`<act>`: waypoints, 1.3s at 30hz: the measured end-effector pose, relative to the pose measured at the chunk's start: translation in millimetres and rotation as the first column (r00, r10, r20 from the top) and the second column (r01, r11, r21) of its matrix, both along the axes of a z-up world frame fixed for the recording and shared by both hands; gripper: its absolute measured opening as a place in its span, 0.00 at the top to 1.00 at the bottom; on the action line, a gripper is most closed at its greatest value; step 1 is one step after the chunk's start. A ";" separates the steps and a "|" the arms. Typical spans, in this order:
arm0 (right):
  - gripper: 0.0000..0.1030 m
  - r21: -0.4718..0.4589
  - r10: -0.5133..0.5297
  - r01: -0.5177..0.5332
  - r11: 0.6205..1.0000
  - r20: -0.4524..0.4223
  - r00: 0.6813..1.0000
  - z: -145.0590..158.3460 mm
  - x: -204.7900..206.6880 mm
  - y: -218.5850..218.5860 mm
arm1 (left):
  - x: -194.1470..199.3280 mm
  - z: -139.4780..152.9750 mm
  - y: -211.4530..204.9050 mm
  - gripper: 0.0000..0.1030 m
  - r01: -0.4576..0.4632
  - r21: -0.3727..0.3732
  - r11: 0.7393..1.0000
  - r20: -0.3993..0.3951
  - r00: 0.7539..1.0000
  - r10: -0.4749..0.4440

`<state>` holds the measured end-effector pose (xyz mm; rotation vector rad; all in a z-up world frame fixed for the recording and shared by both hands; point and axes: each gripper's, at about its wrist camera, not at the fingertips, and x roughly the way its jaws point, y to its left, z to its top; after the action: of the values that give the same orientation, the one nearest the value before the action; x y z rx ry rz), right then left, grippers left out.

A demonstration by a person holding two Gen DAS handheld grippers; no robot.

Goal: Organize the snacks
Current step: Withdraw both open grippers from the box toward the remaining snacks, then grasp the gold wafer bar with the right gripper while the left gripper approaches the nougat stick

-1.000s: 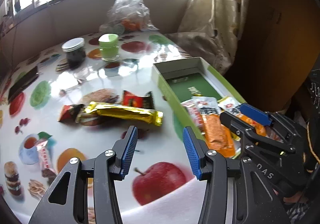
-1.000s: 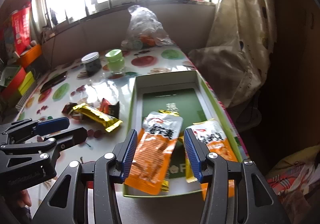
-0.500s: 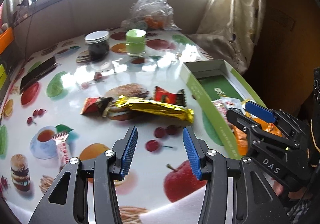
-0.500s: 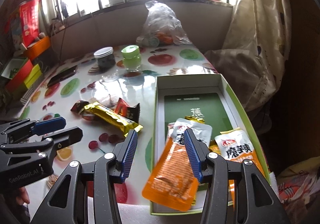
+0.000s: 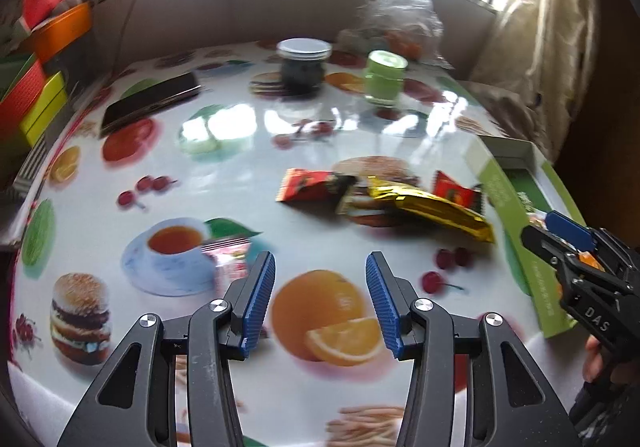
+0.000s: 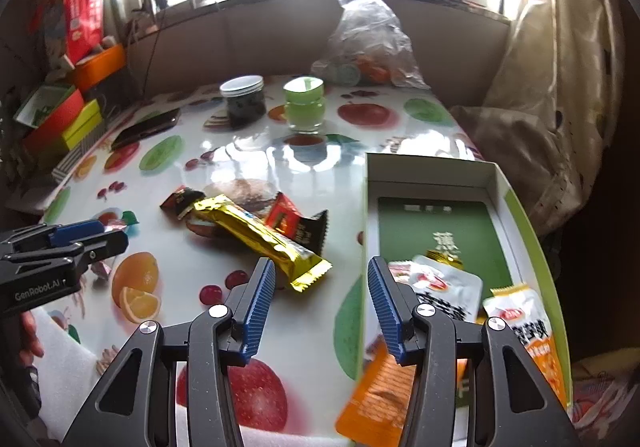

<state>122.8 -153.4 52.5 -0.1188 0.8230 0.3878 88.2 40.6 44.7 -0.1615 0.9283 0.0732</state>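
Note:
A gold snack bar [image 6: 262, 237] lies on the fruit-print table between a red-and-black packet [image 6: 180, 201] and another red-and-black packet [image 6: 298, 225]; the bar shows in the left wrist view [image 5: 432, 209] too. A small pink candy packet [image 5: 228, 251] lies just ahead of my left gripper [image 5: 320, 303], which is open and empty. My right gripper [image 6: 321, 307] is open and empty above the left wall of the green box [image 6: 520, 215]. Orange-and-white pouches [image 6: 448, 293] lie in the box, one hanging over its near end [image 6: 380, 399].
A dark jar with a white lid [image 6: 243, 101], a green jar [image 6: 304, 103] and a plastic bag [image 6: 370, 43] stand at the back. A black phone [image 5: 150, 103] lies at the left. Coloured boxes [image 6: 60, 119] are stacked beyond the table's left edge.
My left gripper has swung left, away from the box, toward the pink packet. My right gripper has moved left from over the pouches to the box's left wall. Both stay open.

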 end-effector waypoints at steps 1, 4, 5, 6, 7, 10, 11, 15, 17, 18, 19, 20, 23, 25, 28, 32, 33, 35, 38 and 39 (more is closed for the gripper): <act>0.54 -0.003 0.007 -0.007 1.000 -0.003 1.000 -0.8 1.6 2.7 | -1.1 -0.8 4.1 0.53 -0.011 -0.003 1.000 0.000 1.000 0.011; 0.54 -0.019 0.037 -0.037 0.999 -0.013 0.999 -4.0 6.6 14.0 | -4.2 -5.0 14.5 0.53 -0.027 -0.012 1.000 -0.004 1.000 0.027; 0.54 -0.032 0.055 -0.056 0.998 -0.017 0.998 -5.7 8.6 19.9 | -4.9 -6.5 17.8 0.53 -0.034 -0.010 0.999 -0.008 0.999 0.034; 0.54 -0.040 0.067 -0.068 0.997 -0.018 0.998 -6.7 9.9 24.1 | -5.4 -8.1 20.9 0.53 -0.041 -0.011 0.999 -0.012 0.999 0.041; 0.54 -0.052 0.081 -0.082 0.995 -0.019 0.997 -8.4 11.8 29.0 | -5.7 -9.7 24.4 0.53 -0.051 -0.015 0.999 -0.015 0.999 0.051; 0.54 -0.068 0.106 -0.108 0.992 -0.034 0.994 -13.5 17.7 38.5 | -7.4 -14.3 33.7 0.53 -0.070 -0.025 0.997 -0.022 0.997 0.069; 0.54 -0.077 0.113 -0.116 0.990 -0.042 0.993 -15.7 20.3 42.1 | -7.8 -15.7 36.6 0.53 -0.073 -0.029 0.997 -0.025 0.997 0.072; 0.54 -0.110 0.135 -0.141 0.984 -0.061 0.989 -22.1 26.6 52.7 | -8.7 -20.2 43.6 0.53 -0.080 -0.038 0.996 -0.038 0.996 0.079; 0.54 -0.116 0.145 -0.152 0.982 -0.066 0.987 -25.0 29.2 56.7 | -8.2 -23.4 46.5 0.53 -0.087 -0.039 0.995 -0.047 0.995 0.085; 0.54 -0.122 0.147 -0.154 0.980 -0.069 0.987 -26.5 31.1 57.9 | -7.7 -24.6 47.7 0.53 -0.090 -0.041 0.995 -0.052 0.995 0.088; 0.54 -0.129 0.148 -0.156 0.979 -0.072 0.986 -28.4 32.7 59.4 | -7.6 -25.5 48.1 0.53 -0.093 -0.044 0.995 -0.053 0.994 0.090; 0.54 -0.135 0.147 -0.157 0.978 -0.075 0.986 -29.9 34.2 60.8 | -7.1 -26.8 49.0 0.53 -0.093 -0.047 0.995 -0.055 0.994 0.090; 0.54 -0.142 0.158 -0.170 0.975 -0.091 0.983 -34.9 37.4 63.4 | -6.2 -30.9 51.6 0.53 -0.099 -0.049 0.994 -0.068 0.993 0.095; 0.54 -0.140 0.161 -0.173 0.975 -0.098 0.982 -35.6 37.6 63.9 | -5.7 -34.0 52.8 0.53 -0.104 -0.054 0.993 -0.079 0.992 0.100; 0.54 -0.108 0.179 -0.192 0.975 -0.118 0.977 -33.9 36.8 64.1 | -5.2 -36.5 53.5 0.53 -0.103 -0.056 0.993 -0.080 0.992 0.098; 0.54 -0.066 0.218 -0.230 0.971 -0.153 0.964 -31.2 35.2 68.0 | -3.5 -36.6 54.2 0.53 -0.101 -0.060 0.993 -0.079 0.992 0.096; 0.54 -0.067 0.217 -0.229 0.971 -0.145 0.965 -29.4 35.9 69.1 | -3.6 -36.9 54.6 0.53 -0.101 -0.061 0.993 -0.078 0.992 0.096; 0.54 -0.095 0.196 -0.209 0.973 -0.124 0.973 -28.8 40.2 71.7 | -3.1 -36.9 55.8 0.53 -0.106 -0.062 0.992 -0.077 0.992 0.101; 0.54 -0.099 0.204 -0.220 0.971 -0.146 0.968 -34.0 49.0 78.2 | -2.9 -37.0 56.8 0.53 -0.111 -0.061 0.992 -0.076 0.991 0.106; 0.54 -0.102 0.206 -0.223 0.969 -0.156 0.966 -36.3 50.8 80.9 | -2.8 -37.1 56.7 0.53 -0.112 -0.061 0.992 -0.075 0.991 0.107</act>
<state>173.6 -72.5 16.2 -0.2961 0.9804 0.5569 85.5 97.3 7.6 -0.2720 0.9937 0.1513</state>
